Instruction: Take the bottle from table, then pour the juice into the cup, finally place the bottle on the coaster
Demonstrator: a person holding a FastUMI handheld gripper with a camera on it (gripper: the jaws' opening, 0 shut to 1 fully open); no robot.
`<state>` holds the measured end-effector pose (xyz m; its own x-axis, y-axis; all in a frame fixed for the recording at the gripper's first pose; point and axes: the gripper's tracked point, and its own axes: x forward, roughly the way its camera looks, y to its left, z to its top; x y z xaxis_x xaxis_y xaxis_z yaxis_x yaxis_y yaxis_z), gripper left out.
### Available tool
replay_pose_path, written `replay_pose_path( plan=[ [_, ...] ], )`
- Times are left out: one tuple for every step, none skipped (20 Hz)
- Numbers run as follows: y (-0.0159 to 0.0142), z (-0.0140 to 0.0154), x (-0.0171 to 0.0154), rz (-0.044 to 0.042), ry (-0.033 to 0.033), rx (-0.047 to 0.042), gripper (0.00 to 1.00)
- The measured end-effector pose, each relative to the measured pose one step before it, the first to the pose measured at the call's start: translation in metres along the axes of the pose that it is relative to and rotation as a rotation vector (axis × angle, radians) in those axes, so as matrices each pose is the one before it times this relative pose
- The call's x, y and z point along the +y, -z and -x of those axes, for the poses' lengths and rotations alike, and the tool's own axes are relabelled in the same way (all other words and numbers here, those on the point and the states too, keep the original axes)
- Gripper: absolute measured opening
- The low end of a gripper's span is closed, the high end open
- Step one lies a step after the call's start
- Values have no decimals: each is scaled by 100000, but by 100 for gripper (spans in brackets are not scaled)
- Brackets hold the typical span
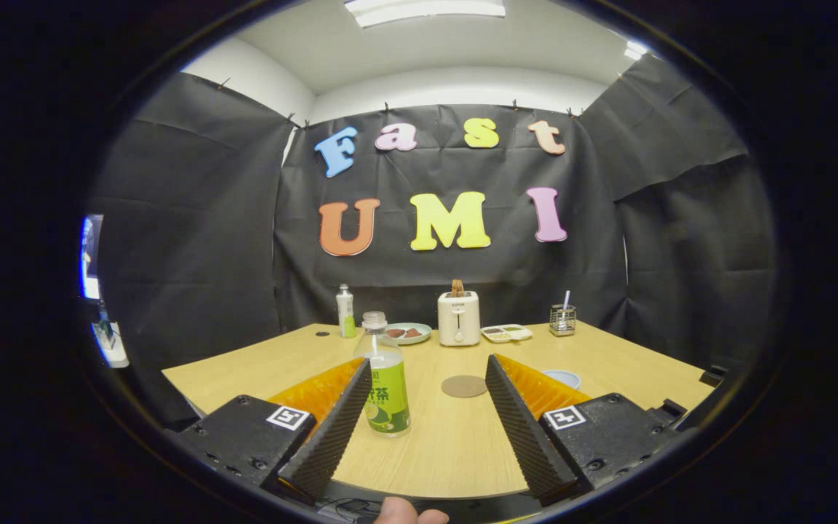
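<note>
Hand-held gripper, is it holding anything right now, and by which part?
Nothing is held. The hand-held gripper is open; the bottle stands beside one finger, ungrasped.

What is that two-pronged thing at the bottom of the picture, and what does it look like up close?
It is a handheld gripper with two wedge-shaped fingers whose inner faces are finely ribbed. Each finger sits on a black block fastened with screws and bearing a small square black-and-white marker. Dark cables run underneath, beside a person's fingertip.
</note>
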<state>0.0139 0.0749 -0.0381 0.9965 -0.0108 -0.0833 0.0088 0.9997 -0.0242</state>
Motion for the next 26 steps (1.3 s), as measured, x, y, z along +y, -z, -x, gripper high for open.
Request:
replay_pose_path(
  plan=[
    [120,-106,188,-557,94,-26,100],
    [165,-189,133,-380,689,322,100],
    [365,-133,20,-267,1174,566,100],
    [319,-168,145,-199,1283,845,100],
    [594,-251,340,-33,684,1645,100],
    [448,-183,425,59,535,1489,100],
    [460,-249,363,175,467,1431,100],
    [377,-249,439,329,293,991,100],
    [363,-382,529,463,23,872,100],
    [273,-354,654,404,-453,437,100],
    [362,-405,638,198,-341,773,100],
    [309,-525,482,121,86,930,100],
    [362,-567,503,460,224,1095,100],
    [349,-518,414,318,405,1181,100],
    [548,-493,537,181,64,1824,100],
    [337,-528,455,74,129,1804,100],
    [419,-432,450,-173,134,2047,100],
    [182,-497,425,-59,-6,1341,100],
    [346,-633,234,-642,702,2014,100],
    [272,-497,43,-431,743,1609,100],
    [200,-588,-55,-89,1490,1447,100],
    [132,-522,-274,386,1976,840,100],
    [20,-555,-150,820,1527,652,100],
    [-53,-517,-183,411,945,531,100],
    [18,-633,57,71,72,693,100],
    [-136,-588,-17,-161,51,276,100]
  ],
)
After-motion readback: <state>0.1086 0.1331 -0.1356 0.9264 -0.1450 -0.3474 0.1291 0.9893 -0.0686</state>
